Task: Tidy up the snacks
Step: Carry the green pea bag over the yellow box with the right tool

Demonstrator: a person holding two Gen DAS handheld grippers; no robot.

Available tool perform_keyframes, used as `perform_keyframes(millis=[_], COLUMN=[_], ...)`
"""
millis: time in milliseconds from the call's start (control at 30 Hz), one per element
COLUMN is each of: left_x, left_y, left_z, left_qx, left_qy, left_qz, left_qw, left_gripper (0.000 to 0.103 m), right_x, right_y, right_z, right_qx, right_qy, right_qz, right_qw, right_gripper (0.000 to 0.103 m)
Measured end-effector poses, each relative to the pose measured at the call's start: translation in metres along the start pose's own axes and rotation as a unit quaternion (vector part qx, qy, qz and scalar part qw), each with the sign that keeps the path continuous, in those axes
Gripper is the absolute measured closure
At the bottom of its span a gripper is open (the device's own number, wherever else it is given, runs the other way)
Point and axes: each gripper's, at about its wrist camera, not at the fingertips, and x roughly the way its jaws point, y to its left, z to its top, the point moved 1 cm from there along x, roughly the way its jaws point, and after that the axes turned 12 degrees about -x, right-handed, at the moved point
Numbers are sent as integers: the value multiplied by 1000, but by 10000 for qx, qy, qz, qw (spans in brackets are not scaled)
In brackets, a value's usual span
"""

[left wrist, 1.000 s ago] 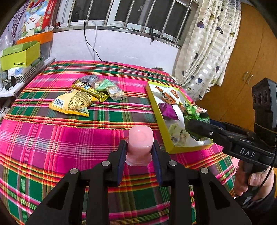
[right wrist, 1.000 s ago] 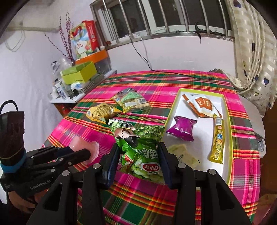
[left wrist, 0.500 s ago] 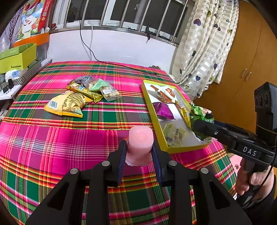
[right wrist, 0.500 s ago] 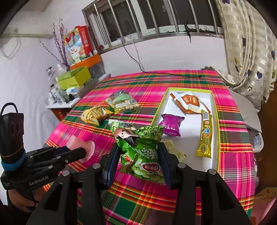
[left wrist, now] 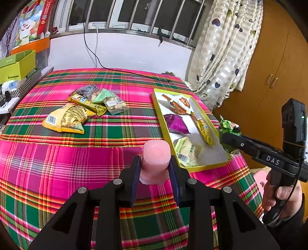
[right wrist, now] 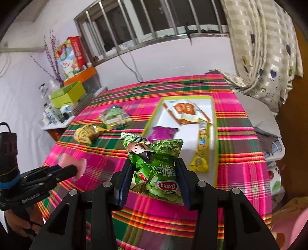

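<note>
Barred windows [left wrist: 138, 17] run along the white back wall, with a heart-print curtain [left wrist: 227, 48] hanging at the right and a plaid cloth [left wrist: 57, 163] in pink, green and yellow covering the counter in front of me.

At the far left, off the counter, a lime-green box [left wrist: 17, 67] sits on a cluttered shelf. On the cloth, left of middle, lies a loose group of snacks: a yellow bag [left wrist: 67, 120] nearest me, a gold bar wrapper [left wrist: 86, 102] touching it, and a clear packet of nuts [left wrist: 111, 100] just beside that.

In the middle, my left gripper [left wrist: 155, 173] holds a pink jelly cup [left wrist: 156, 159] clear of the cloth, its jaws pressed narrow on the cup's two sides.

To the right lies a yellow-rimmed tray [left wrist: 202, 169]. Inside it, from the far end toward me, are an orange-and-white packet [left wrist: 179, 103], a purple packet [left wrist: 177, 125], a long yellow stick pack [left wrist: 204, 128] along the right side, and a pale green packet [left wrist: 186, 152].

Farthest right, my right gripper [right wrist: 155, 177] carries a green pea bag [right wrist: 156, 165], jaws clamped on its sides at middling width. Seen from the left wrist, the bag hangs in the air by the tray's near right corner, above the rim. My right hand [left wrist: 283, 196] grips the handle below.
</note>
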Motion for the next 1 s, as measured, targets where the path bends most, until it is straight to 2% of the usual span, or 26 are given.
perform_keyframes(millis=[267,633,1000], left_x=[11,28,49], left_y=[-15,-30,-50], left_z=[5,10,15], left_qx=[138,282,447], left_qy=[92,229,402], left_qz=[-87,-178,-305], left_qw=[9998,9992,9977], left_gripper=[73,73,73], right_x=[16,35,20], right_y=[-18,-33,-37], right_z=[-11,-22,-17], right_qx=[115,206,198], right_qy=[261,551,285], right_qz=[-150,-104,-102], right_qw=[9995,9982,9993], right_gripper=[60,59,55])
